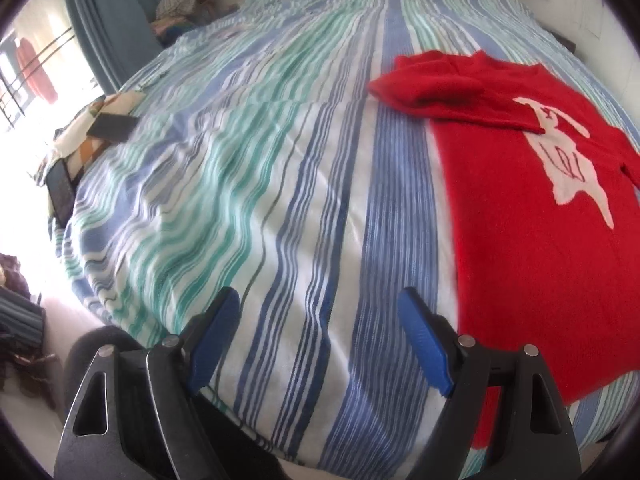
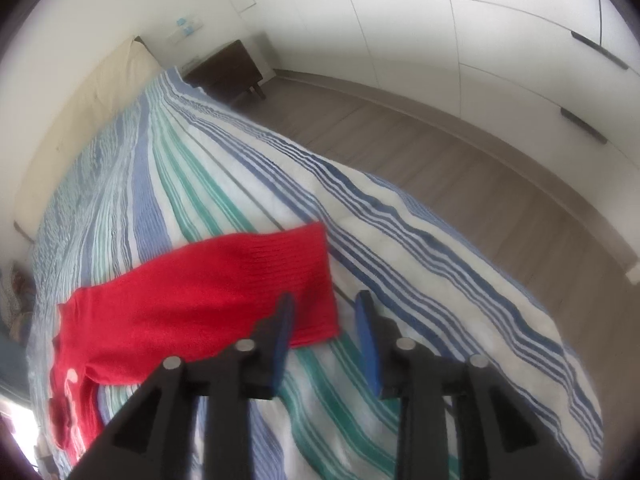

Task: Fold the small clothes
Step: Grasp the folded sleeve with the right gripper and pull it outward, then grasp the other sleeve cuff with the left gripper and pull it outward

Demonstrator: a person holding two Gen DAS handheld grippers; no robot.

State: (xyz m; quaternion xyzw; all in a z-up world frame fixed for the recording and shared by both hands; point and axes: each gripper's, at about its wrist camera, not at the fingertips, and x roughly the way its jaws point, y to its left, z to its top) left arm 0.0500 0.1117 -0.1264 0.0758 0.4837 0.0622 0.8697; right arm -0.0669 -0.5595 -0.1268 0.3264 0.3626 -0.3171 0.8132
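A small red sweater (image 1: 516, 216) with a white figure on its front lies flat on the striped bedspread (image 1: 248, 184). One sleeve is folded across its upper part. My left gripper (image 1: 320, 300) is open and empty, above the bed just left of the sweater's hem. In the right wrist view the other sleeve of the sweater (image 2: 224, 300) stretches out over the bedspread (image 2: 420, 264). My right gripper (image 2: 325, 300) is open with blue pads, right at the sleeve's cuff end, one finger over the cloth.
A patterned cushion (image 1: 100, 116) with a dark flat object lies at the bed's left edge, near a window and blue curtains (image 1: 108, 12). A pile of clothes (image 1: 188, 0) sits beyond. On the right are a dark bedside table (image 2: 224, 68), wooden floor (image 2: 460, 168) and white cupboards.
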